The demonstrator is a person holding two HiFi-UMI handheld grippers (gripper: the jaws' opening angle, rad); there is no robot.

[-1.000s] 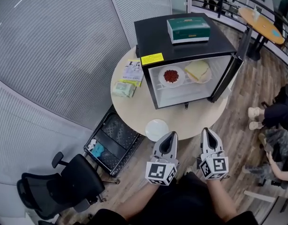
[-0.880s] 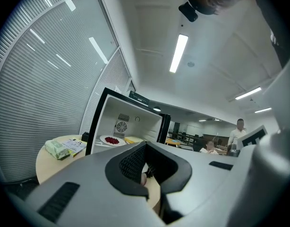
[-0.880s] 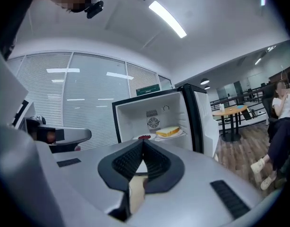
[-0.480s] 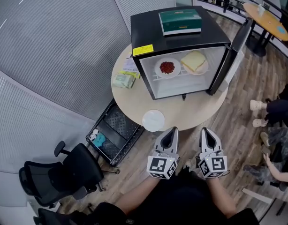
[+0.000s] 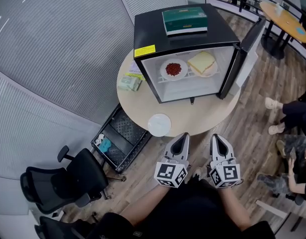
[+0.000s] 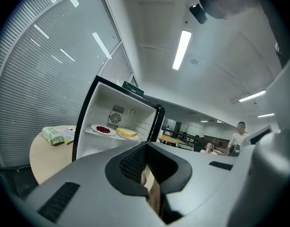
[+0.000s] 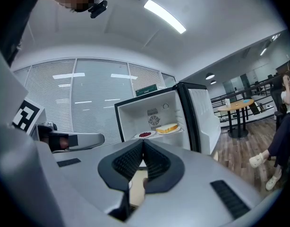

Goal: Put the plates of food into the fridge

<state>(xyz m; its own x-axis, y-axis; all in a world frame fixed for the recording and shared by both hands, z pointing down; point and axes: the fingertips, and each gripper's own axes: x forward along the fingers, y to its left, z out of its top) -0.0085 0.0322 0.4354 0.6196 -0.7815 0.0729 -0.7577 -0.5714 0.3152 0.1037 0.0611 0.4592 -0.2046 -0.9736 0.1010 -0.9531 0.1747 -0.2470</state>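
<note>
The black mini fridge (image 5: 152,30) stands on the round table (image 5: 141,103), its door (image 5: 244,54) swung open to the right. Both plates sit side by side on the shelf inside it: the plate of red food (image 5: 173,69) on the left, the plate of bread (image 5: 203,63) just beside it on the right. A green box (image 5: 185,20) lies on top of the fridge. In front of the fridge, near the table's edge, rests an empty white plate (image 5: 159,124). The left gripper (image 5: 181,140) and right gripper (image 5: 216,139) are held side by side further out from the fridge front, beyond the table's edge. Each has its jaws pressed together with nothing between them.
</note>
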